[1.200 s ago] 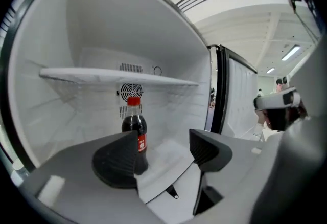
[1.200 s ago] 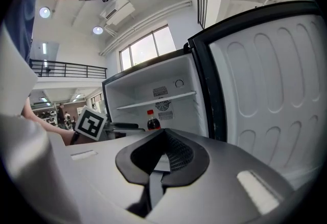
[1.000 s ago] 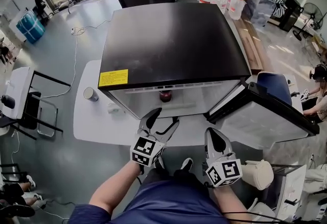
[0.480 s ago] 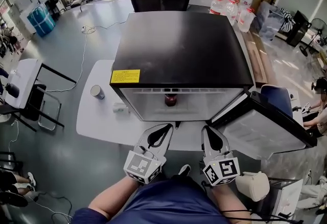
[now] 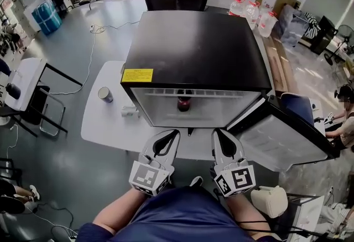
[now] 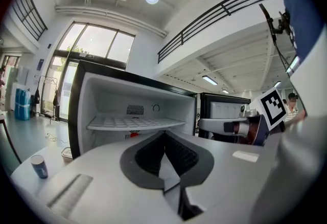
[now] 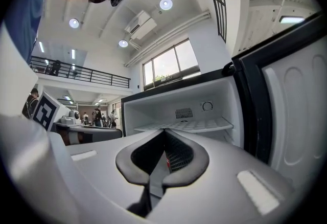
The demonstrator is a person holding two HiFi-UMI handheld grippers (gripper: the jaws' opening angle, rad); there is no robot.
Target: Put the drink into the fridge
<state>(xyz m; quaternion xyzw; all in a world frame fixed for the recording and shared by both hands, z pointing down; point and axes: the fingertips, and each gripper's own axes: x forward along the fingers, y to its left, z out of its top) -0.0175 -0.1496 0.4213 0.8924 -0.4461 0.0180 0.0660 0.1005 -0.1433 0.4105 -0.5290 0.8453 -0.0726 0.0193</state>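
The drink point(image 5: 184, 104) in the fridge point(image 5: 193, 42) is probably rigid, smooth and light; grip it mid-body. The left gripper point(image 5: 175, 133) fingers have just closed, empty; the right gripper point(image 5: 217, 133) fingers are pressed together, empty.

I see the drink point(image 5: 183, 104), a dark bottle with some red on it, standing upright inside the fridge point(image 5: 193, 42), in the middle, near the front edge. The fridge has a black top and a white inside; its door point(image 5: 282, 138) stands wide open at the right.
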